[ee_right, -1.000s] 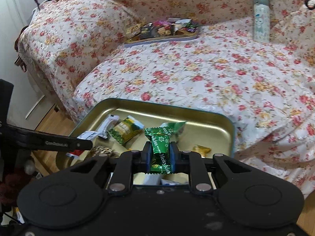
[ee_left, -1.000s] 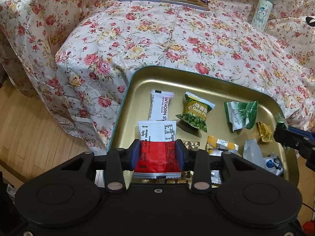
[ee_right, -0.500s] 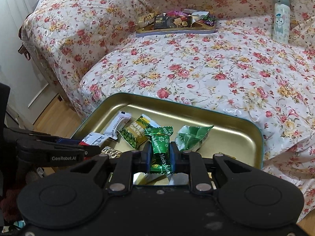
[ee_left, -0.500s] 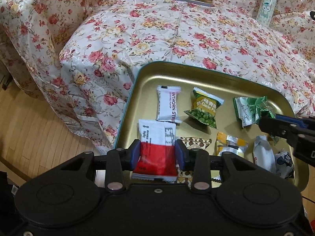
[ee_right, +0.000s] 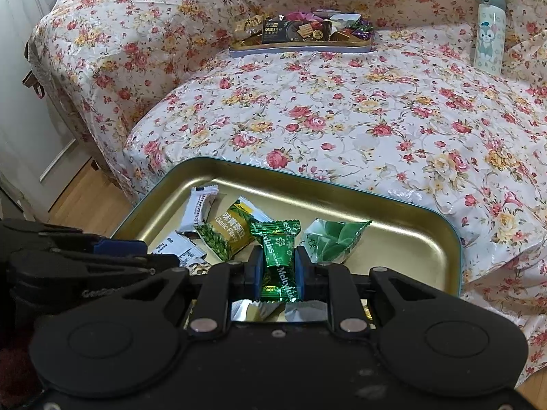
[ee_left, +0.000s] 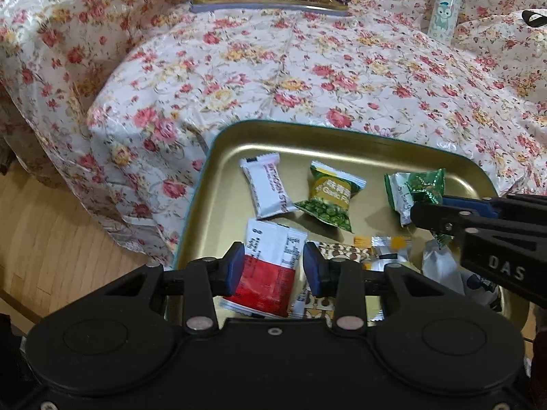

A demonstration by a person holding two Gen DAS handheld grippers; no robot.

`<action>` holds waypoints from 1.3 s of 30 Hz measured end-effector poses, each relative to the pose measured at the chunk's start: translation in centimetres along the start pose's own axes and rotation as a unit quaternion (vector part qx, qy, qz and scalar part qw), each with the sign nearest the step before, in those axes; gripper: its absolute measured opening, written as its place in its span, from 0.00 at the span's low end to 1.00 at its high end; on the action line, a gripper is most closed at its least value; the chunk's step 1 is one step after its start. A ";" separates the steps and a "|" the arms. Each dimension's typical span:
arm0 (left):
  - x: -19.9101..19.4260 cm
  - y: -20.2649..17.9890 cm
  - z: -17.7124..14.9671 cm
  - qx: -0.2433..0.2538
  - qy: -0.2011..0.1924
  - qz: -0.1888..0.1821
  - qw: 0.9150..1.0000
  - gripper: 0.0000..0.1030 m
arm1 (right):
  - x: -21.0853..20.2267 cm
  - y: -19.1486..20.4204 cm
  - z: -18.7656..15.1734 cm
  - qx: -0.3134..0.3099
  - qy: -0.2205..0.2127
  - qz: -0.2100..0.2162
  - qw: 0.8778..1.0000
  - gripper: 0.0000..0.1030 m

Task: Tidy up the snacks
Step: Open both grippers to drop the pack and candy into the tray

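**Inspector:** Report the snacks and where they sit.

**Operator:** My left gripper is clenched on a flat red-and-white sachet, glossy film with fine print I cannot read, held over the near edge of the gold tray. My right gripper pinches a crinkled green foil candy marked "Meltykiss", also over that tray. Both tools tilt steeply down toward it.

**Inspector:** The tray's contents?

**Operator:** The tray is a shallow metal rectangle with rounded corners and a teal rim. Loose in it are a white pillow pack whose print ends in "STRI", a yellow-green pea pouch reading "Garlic Fla", and a pale green wrapper, puffed and creased. Near my left jaw lie a brown patterned packet and silvery wrappers, partly hidden.

**Inspector:** Surroundings?

**Operator:** The tray's far edge meets a shiny floral cover, roses on cream, wrinkled like plastic. Well back on it rests a second tray heaped with mixed sweets, its labels too small to read. To the right stands an upright bottle with a cartoon animal. There is wood flooring at left. My right tool's side reads "DAS" in the left view.
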State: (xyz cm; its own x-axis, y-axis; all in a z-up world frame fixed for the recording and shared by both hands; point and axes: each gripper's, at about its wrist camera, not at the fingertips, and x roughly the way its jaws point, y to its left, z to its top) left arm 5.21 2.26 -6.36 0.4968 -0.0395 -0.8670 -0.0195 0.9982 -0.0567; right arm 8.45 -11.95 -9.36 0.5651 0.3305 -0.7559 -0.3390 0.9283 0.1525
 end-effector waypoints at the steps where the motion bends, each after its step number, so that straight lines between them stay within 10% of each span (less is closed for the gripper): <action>1: -0.1 0.0 0.0 0.001 -0.003 0.005 1.000 0.45 | 0.2 0.1 0.1 -0.001 0.002 -0.001 1.000 0.19; 31: -2.2 -0.4 -0.1 -0.006 -0.037 0.038 0.999 0.54 | 0.6 0.9 0.6 -0.001 -0.003 -0.018 1.000 0.22; 39: -3.8 -0.7 0.2 -0.013 -0.057 0.029 0.998 0.54 | -4.0 1.1 0.6 -0.007 -0.035 -0.051 0.998 0.53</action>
State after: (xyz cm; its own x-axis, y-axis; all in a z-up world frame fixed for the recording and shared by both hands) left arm 3.50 1.70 -2.91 0.5892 0.0249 -0.8076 -0.0732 0.9971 -0.0226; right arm 6.26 -12.17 -5.77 0.6475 0.2464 -0.7211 -0.2870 0.9555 0.0687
